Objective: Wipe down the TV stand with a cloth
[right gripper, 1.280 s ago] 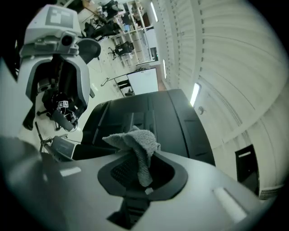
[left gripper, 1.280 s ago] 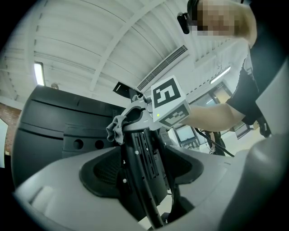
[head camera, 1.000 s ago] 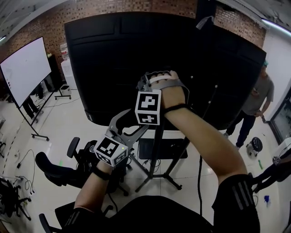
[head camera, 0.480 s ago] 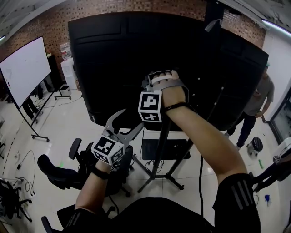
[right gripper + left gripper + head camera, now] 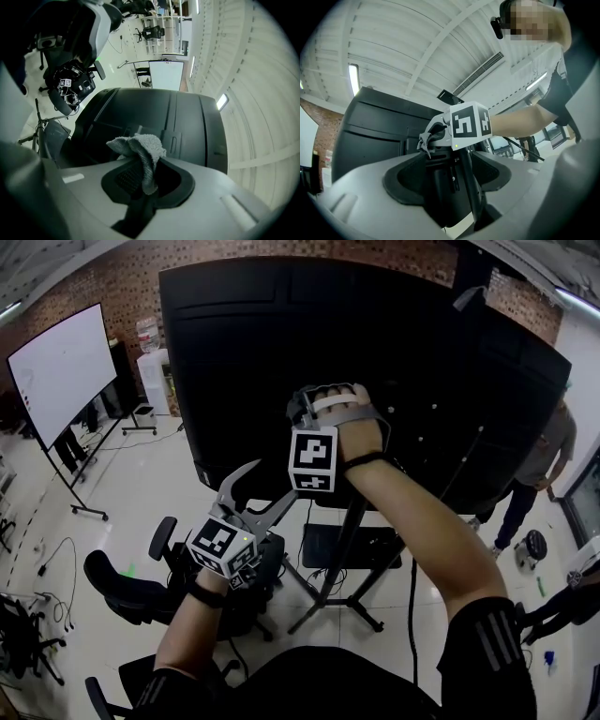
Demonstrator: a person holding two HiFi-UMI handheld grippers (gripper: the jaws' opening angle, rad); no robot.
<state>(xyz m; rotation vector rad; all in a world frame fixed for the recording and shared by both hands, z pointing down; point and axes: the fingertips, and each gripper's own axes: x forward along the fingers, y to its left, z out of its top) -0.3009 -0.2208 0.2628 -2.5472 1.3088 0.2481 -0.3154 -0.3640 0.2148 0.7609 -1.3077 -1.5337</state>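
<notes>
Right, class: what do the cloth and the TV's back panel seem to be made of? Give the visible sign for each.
The cloth: probably grey terry or microfibre fabric; nubbly looped surface, limp folds. The TV back panel: likely moulded plastic, matte black; stepped recessed sections, dull even sheen.

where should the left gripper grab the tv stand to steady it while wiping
On the stand's upright post, just below the TV. The post is a slim, near-vertical bar, so bring the open left gripper in level from the person's side, one jaw on each side. The TV itself is too broad to span, and the legs splay low.
</notes>
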